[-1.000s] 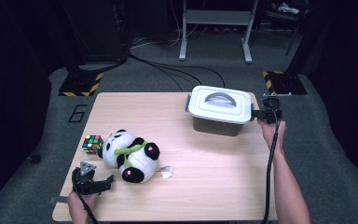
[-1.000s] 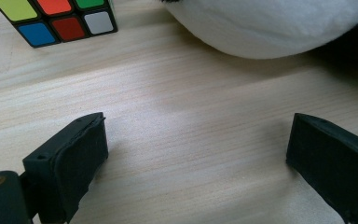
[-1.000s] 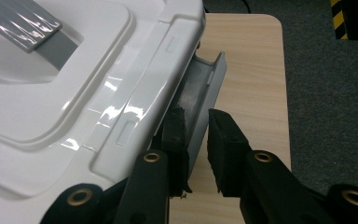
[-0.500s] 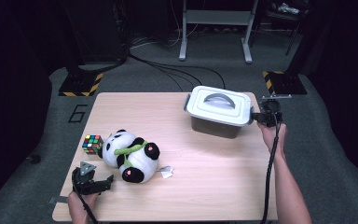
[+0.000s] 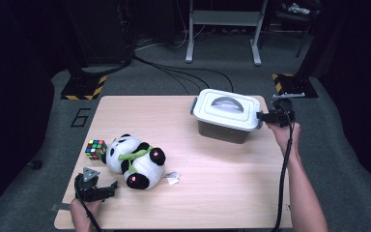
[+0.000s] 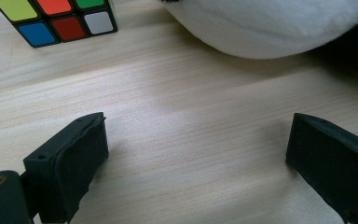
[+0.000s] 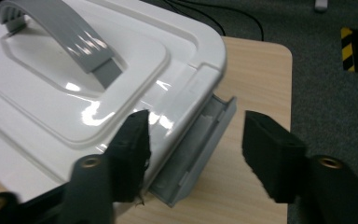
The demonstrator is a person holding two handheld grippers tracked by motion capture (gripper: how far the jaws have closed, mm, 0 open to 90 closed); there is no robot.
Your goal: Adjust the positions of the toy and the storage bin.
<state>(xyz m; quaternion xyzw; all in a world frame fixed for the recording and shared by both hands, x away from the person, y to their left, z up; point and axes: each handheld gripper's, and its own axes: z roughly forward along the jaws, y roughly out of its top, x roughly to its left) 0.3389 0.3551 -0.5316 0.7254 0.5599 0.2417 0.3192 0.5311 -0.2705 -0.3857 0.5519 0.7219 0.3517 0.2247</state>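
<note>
Dark floor surrounded a wooden table (image 5: 212, 193) seen from above; a lidded white box (image 5: 228, 115) stood at its far right, contents hidden, with a plush panda (image 5: 134, 160) well left of it. Beside the panda, the left gripper (image 6: 196, 154) lay spread, empty. At the box's side latch (image 7: 200, 149), the right gripper (image 7: 193, 140) had just been opening, straddling the flap unclamped; it might slip off and leave the lid locked.

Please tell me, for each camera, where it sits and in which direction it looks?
High view: above the person's side, looking forward and down at the table; forearms, left gripper, right gripper.
Left gripper view: on that gripper, over wood toward Rubik's cube and panda plush; open jaws.
Right gripper view: faces the white lidded box, side latch between open jaws.
Shared: box, cube, panda.
</note>
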